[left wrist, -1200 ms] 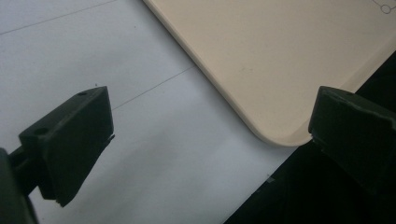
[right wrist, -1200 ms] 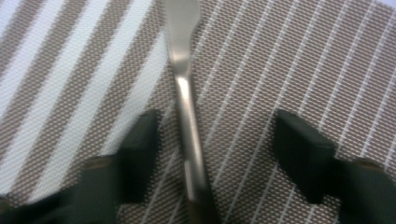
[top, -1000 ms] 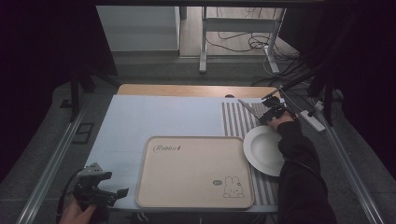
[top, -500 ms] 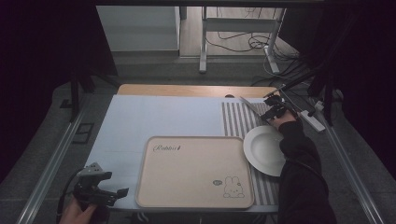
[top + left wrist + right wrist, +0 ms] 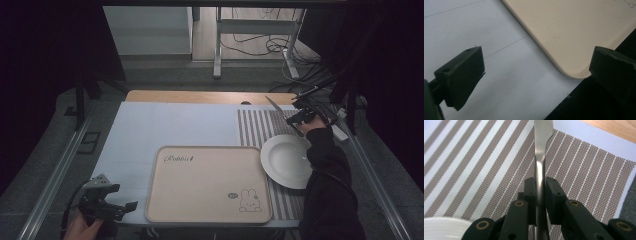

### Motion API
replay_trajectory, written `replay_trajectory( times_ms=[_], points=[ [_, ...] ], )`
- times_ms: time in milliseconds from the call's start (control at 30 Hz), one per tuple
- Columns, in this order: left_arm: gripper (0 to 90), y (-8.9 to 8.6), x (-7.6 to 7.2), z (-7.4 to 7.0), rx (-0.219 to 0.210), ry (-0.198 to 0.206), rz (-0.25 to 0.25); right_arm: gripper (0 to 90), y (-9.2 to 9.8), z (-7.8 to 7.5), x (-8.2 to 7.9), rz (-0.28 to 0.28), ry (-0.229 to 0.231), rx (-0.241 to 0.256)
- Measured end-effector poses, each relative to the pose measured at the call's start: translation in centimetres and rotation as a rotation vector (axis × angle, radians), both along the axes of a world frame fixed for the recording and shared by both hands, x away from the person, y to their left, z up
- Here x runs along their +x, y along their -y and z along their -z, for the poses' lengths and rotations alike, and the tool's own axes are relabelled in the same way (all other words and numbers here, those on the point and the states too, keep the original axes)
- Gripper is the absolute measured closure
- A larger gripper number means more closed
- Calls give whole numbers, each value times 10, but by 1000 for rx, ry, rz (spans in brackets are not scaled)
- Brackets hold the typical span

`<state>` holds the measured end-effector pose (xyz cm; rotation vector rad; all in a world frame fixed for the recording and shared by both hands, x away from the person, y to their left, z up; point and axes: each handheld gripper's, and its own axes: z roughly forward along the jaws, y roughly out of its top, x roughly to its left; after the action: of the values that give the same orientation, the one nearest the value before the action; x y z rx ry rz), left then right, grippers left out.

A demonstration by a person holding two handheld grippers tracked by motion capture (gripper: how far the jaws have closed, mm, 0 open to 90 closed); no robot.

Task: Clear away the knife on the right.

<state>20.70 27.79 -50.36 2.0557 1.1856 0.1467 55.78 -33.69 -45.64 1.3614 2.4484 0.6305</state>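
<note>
Knife [image 5: 540, 167] clamped in my right claw [image 5: 539, 195], its handle pinched between the two black jaws and its blade running up and away over the striped placemat [image 5: 486, 165]. In the high view the knife [image 5: 276, 107] is held above the far part of that placemat [image 5: 260, 127], beyond the white plate [image 5: 286, 161], with the blade pointing toward the far left and the wooden strip at the back of the counter [image 5: 175, 125]. My right claw [image 5: 299, 118] sits just beyond the plate's far rim, my dark sleeve [image 5: 327, 175] lying along the plate's right side and partly over it. The plate rests on the near half of the placemat and is just beside the right edge of the beige tray [image 5: 207, 182]; whether the two touch I cannot tell. The tray, marked with a small rabbit drawing near its near right corner, lies to the left of the plate on the pale blue surface. My left claw [image 5: 112, 202] is well apart from the plate, at the tray's near left corner by the counter's front edge. In the left gripper view its jaws stand wide apart around nothing, one over the pale blue surface and the other past the rounded corner of the tray [image 5: 574, 32]. A curve of the plate [image 5: 446, 227] shows at the bottom left of the right gripper view, below the claw.
</note>
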Motion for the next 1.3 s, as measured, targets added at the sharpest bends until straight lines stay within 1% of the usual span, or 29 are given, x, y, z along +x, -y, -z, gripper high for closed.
replay_trajectory(
  times_ms=[133,267,433,700,733,800,833,967,1033,1100,1300],
  points=[
    [11,0,0,0,2,0,1,805,-1,-10,-6,-5,6,17],
    [11,0,0,0,4,1,2,804,-7,-21,-17,-33,5,49],
    [11,0,0,0,6,3,3,804,-16,-24,-32,-66,7,52],
    [11,1,0,0,8,1,3,804,-29,-20,-55,-107,7,45],
    [11,1,0,0,8,2,3,804,-31,-19,-57,-110,9,53],
    [11,1,0,0,7,2,2,804,-36,-16,-65,-125,6,47],
    [11,1,0,0,7,2,3,804,-36,-16,-65,-125,6,47],
    [11,1,0,0,9,1,3,804,-44,-12,-75,-149,-7,38],
    [11,1,0,0,8,0,2,804,-48,-10,-80,-150,-12,42],
    [11,1,0,0,7,0,2,804,-52,-9,-85,-162,-14,40],
    [11,1,0,0,8,0,2,804,-67,-5,-101,-200,-18,56]
  ],
)
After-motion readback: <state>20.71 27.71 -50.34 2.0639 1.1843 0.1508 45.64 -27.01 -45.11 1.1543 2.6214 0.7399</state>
